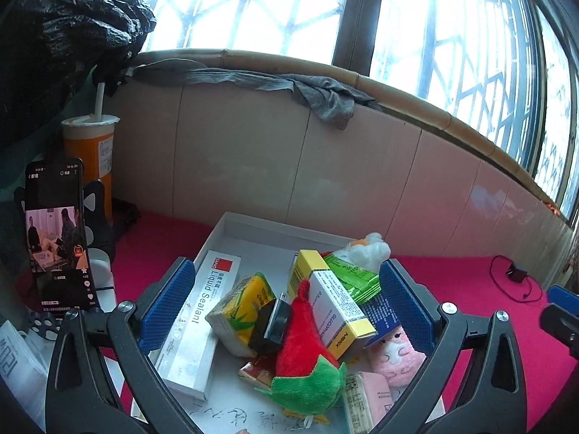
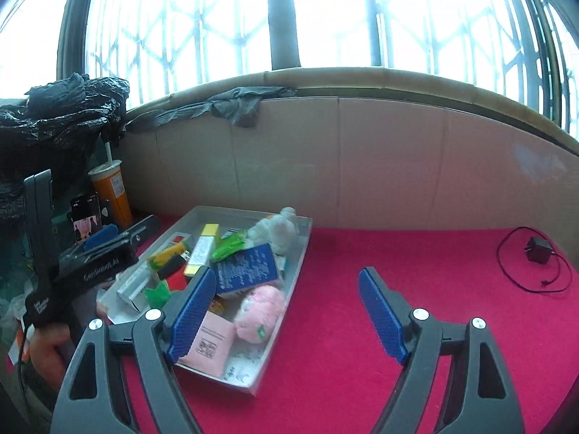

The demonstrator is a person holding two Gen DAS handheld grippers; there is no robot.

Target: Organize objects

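A white tray [image 1: 231, 224] on the red cloth holds a heap of things. In it are a Liquid Sealant box [image 1: 197, 322], a yellow tissue pack [image 1: 242, 311], a red and green plush [image 1: 304, 354] and a yellow-white medicine box [image 1: 336, 311]. My left gripper [image 1: 286, 282] hangs over the heap, open wide and touching nothing. In the right wrist view the tray [image 2: 300, 253] also shows a blue booklet [image 2: 246, 264], a pink plush [image 2: 260, 307] and a white plush [image 2: 278, 228]. My right gripper [image 2: 286, 275] stands open and empty by the tray's right side, over bare cloth.
A phone [image 1: 58, 235] on a stand, an orange cup [image 1: 94, 152] with a straw and a black plastic bag [image 1: 65, 36] crowd the left. A grey cloth [image 1: 318, 97] hangs on the window sill. A black charger [image 2: 539, 249] with cable lies far right on the red cloth [image 2: 362, 325].
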